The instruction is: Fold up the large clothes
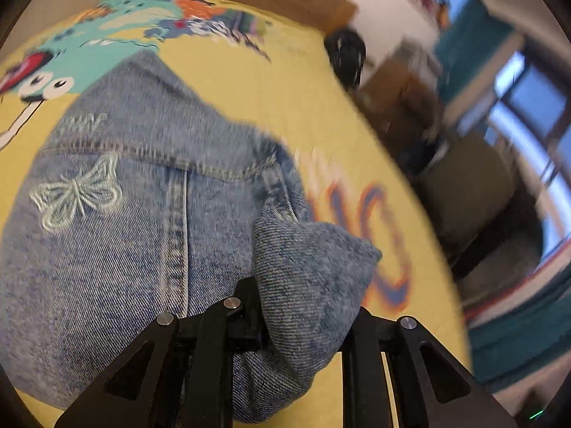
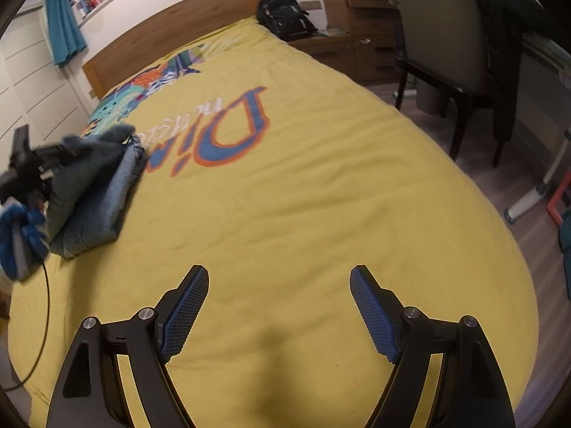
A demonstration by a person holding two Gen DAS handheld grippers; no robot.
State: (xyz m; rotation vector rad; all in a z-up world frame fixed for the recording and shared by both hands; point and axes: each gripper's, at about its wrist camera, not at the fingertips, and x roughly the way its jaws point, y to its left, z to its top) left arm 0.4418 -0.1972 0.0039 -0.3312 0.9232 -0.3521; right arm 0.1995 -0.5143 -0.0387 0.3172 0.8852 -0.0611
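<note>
Left wrist view: my left tongs (image 1: 303,321) grip a fold of the jeans (image 1: 125,232).
Right tongs (image 2: 279,306): mine, spread wide, holding nothing, over the bed (image 2: 321,196).
Jeans' long axis: toward the headboard (image 2: 171,25).

Readable text: little, and only in part
Large blue-and-orange letters "Di" on the yellow bedspread (image 2: 285,185), upside down, ahead of the right gripper (image 2: 279,315); the rest blurred

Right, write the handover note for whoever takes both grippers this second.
Left gripper: shut on a bunched end of the denim garment.
Right gripper: open, holding nothing, over bare yellow bedspread.
Garment lies partly folded on the bedspread's left side, butterfly embroidery facing up.
Done: some folds made.
Left: probably lay the held end over, release, flatten.
</note>
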